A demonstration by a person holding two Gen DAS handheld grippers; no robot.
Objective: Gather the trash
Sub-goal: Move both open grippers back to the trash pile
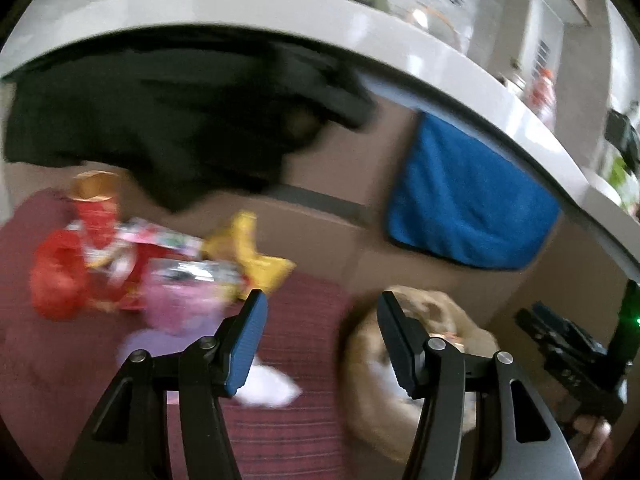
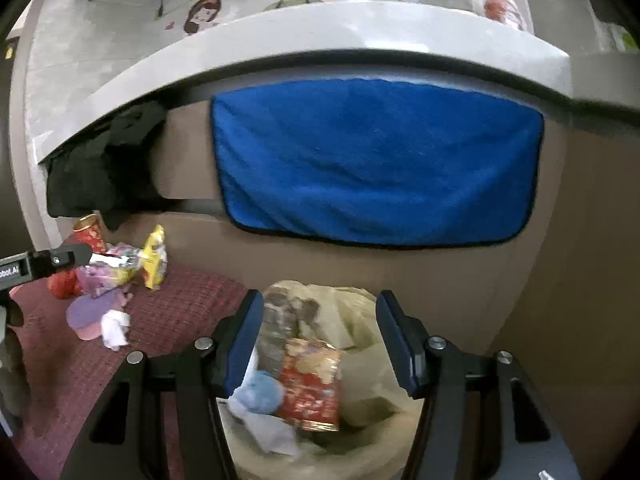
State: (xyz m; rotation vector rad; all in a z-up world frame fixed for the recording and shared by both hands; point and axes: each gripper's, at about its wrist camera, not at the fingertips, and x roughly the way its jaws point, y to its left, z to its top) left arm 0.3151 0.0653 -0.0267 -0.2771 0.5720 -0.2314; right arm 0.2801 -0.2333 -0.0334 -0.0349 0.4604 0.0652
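The person is picking up trash from a dark red mat (image 2: 172,316) and putting it into a see-through bag (image 2: 360,320).

The right gripper (image 2: 318,340) is hanging over the bag with its jaws standing wide. A red wrapper (image 2: 310,384) is lying in the bag below the jaws, and the pads are not touching it. A pale blue bit (image 2: 256,394) is lying just beside it in the bag.

The left gripper (image 1: 322,340) is also standing wide with nothing between its jaws. The trash pile (image 1: 160,264) is lying up and to the left of it on the mat. A red can (image 1: 94,196) is standing at the far end, and a yellow packet (image 1: 256,252) is lying nearest to the left jaw. A white scrap (image 1: 268,390) is lying close under this gripper.

The pile is stretching sideways, from the can toward the yellow packet. The left gripper is much nearer to it, so it is likely the one to reach next. It is probably needing to go left and a little forward.
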